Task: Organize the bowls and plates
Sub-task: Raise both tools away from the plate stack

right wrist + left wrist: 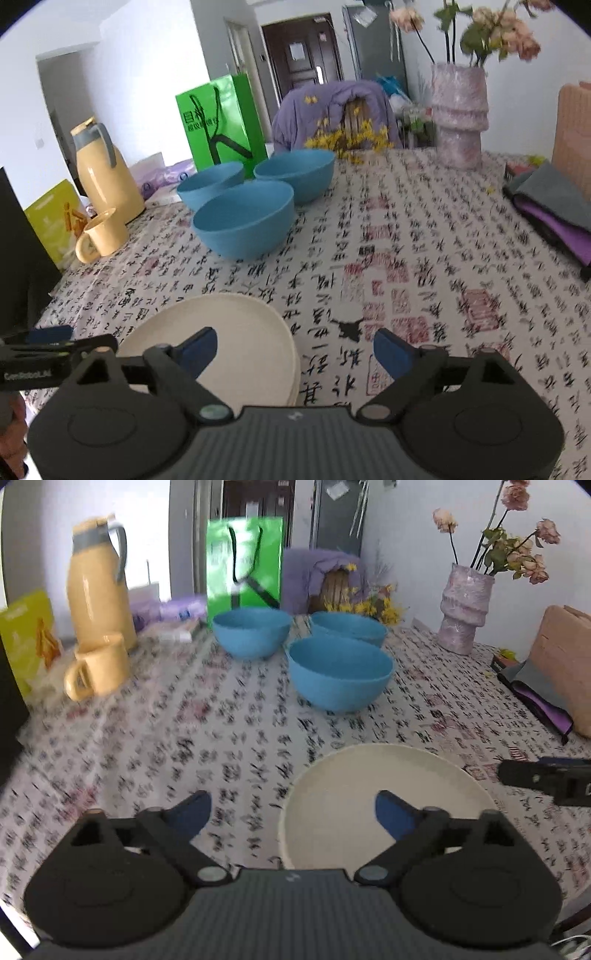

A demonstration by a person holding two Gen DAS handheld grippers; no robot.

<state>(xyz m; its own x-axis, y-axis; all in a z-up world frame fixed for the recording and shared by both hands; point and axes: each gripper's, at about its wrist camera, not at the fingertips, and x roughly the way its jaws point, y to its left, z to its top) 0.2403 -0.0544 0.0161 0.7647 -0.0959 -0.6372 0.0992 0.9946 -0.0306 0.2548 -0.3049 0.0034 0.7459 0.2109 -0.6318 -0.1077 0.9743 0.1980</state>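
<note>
Left wrist view: left gripper is hovering w/ fingers spread wide, nothing between them, its right finger over the cream plate lying on the patterned tablecloth. Three blue bowls are sitting clustered farther back, apart from the plate. Right wrist view: right gripper is likewise hanging agape & empty, w/ the plate stack lying beneath its left finger.

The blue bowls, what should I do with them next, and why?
Probably reach the open right gripper to the nearest blue bowl: the cream plates look stacked already, while three bowls sit apart, and both grippers are empty.
</note>
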